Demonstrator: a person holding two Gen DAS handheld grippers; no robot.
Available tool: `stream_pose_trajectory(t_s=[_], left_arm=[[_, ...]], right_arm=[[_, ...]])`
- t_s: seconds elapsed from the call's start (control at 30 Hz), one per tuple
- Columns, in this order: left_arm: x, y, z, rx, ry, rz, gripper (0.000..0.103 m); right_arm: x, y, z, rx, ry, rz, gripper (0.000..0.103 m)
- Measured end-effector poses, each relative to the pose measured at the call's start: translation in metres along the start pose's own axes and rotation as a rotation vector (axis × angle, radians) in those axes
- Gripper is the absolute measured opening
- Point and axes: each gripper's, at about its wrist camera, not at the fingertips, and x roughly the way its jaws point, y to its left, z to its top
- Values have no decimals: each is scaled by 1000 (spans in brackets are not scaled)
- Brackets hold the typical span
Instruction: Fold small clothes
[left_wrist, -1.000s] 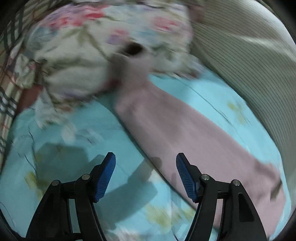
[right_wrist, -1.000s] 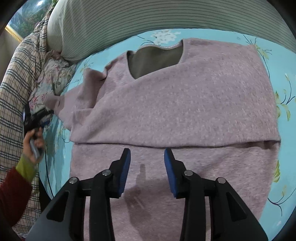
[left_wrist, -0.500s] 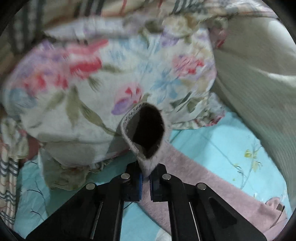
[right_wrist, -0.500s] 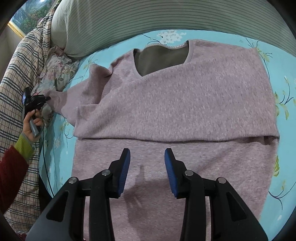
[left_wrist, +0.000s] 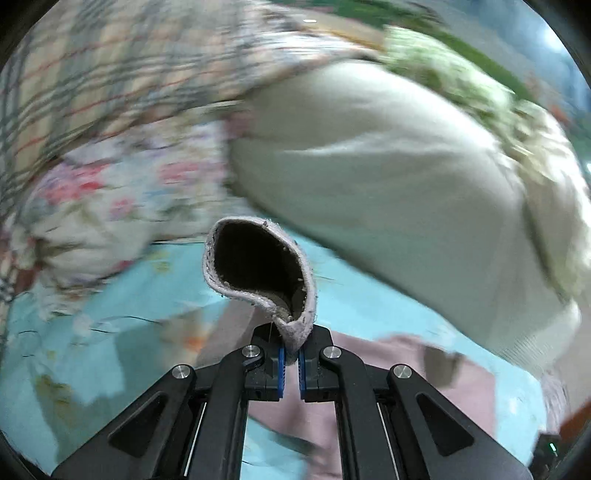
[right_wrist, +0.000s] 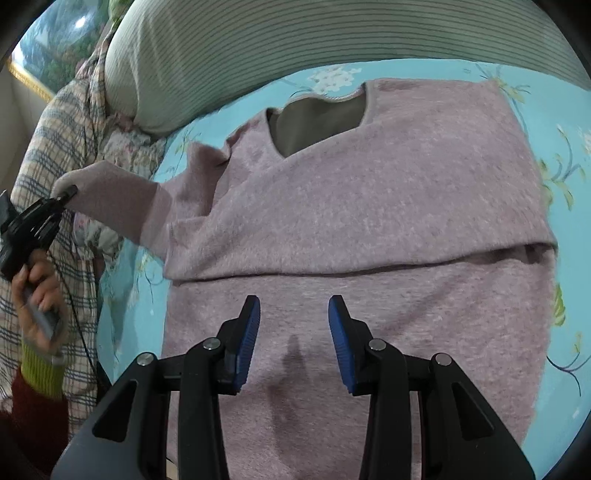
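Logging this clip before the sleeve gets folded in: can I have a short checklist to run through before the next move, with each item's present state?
1. Left gripper shut on the sleeve cuff: ok, the cuff edge is pinched between the jaws.
2. Sleeve lifted off the sheet: ok, it hangs raised from the sweater at the left.
3. Right gripper free: ok, jaws apart over the sweater's lower part, nothing between them.
4. Earlier fold flat: ok, the folded edge runs straight across the body.
5. Landing area on the body bare: ok.
6. Grip takes both cuff layers: cannot tell; the cuff gapes open above the jaws.
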Motion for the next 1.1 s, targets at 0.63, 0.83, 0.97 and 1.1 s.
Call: stream_pose_trajectory(t_s=[0.63,0.83,0.97,1.1], left_arm=[[127,-254,-205,338,482,-331,6],[121,-211,-212,291,529,-309,51],[80,-165,-209,259,499,-242,52],[73,-112,-204,179,491,-100,51]], right_arm=[[-43,-88,2,243,-131,-20,40],[-25,-73,16,196,-98,38,46],[-2,-50,29,130,-69,70,59],[33,-30,39,76,-25,4,59]])
